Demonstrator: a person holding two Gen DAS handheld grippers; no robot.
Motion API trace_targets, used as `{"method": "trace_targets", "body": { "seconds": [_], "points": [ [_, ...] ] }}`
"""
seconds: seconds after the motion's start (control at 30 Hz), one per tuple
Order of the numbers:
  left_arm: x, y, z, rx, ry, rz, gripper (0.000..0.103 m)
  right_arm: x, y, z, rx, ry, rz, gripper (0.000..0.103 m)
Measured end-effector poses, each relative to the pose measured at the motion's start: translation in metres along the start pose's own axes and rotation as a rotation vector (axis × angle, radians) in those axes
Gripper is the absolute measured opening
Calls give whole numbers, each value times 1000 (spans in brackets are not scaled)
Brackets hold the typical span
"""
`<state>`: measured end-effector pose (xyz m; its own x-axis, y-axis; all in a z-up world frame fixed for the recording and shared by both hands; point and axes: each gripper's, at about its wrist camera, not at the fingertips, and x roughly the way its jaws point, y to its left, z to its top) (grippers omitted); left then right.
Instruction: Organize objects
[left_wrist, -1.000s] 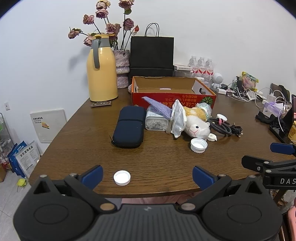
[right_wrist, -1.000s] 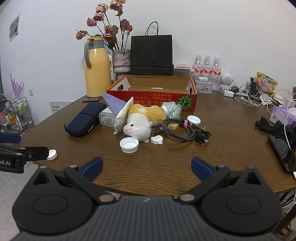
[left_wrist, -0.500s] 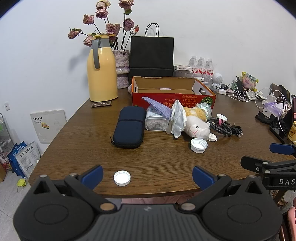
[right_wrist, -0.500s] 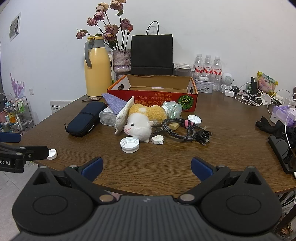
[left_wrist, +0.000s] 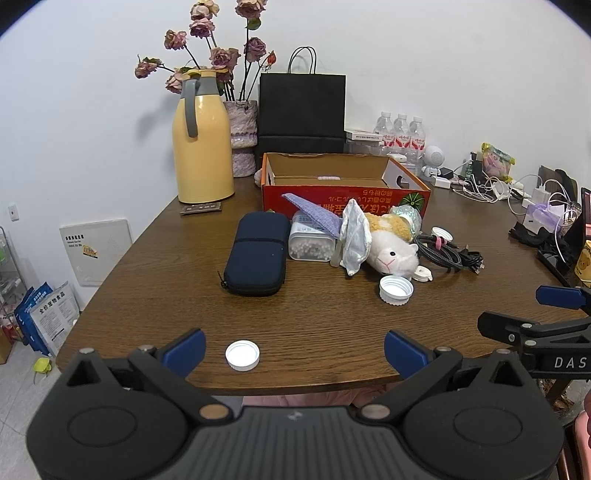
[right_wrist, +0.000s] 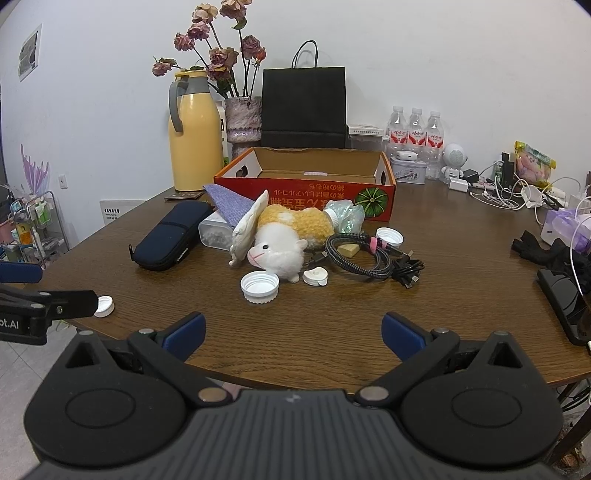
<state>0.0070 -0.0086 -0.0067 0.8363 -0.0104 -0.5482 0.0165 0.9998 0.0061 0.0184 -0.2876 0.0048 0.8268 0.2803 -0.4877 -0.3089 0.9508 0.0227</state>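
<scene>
Left wrist: small white cap between wide-spread fingers.

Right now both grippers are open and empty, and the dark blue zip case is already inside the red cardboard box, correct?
Not quite. The dark blue zip case lies on the brown wooden table, in front of the red cardboard box, not inside it; the left wrist view shows this. The rest holds: left gripper and right gripper are both open and empty.
</scene>
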Motion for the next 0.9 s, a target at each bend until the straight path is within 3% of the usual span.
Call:
{"method": "trace_targets", "body": {
  "seconds": [0.9],
  "points": [
    [8,10,-1,-11,4,21,103,14,6,2,-15,28,21,103]
  ]
}}
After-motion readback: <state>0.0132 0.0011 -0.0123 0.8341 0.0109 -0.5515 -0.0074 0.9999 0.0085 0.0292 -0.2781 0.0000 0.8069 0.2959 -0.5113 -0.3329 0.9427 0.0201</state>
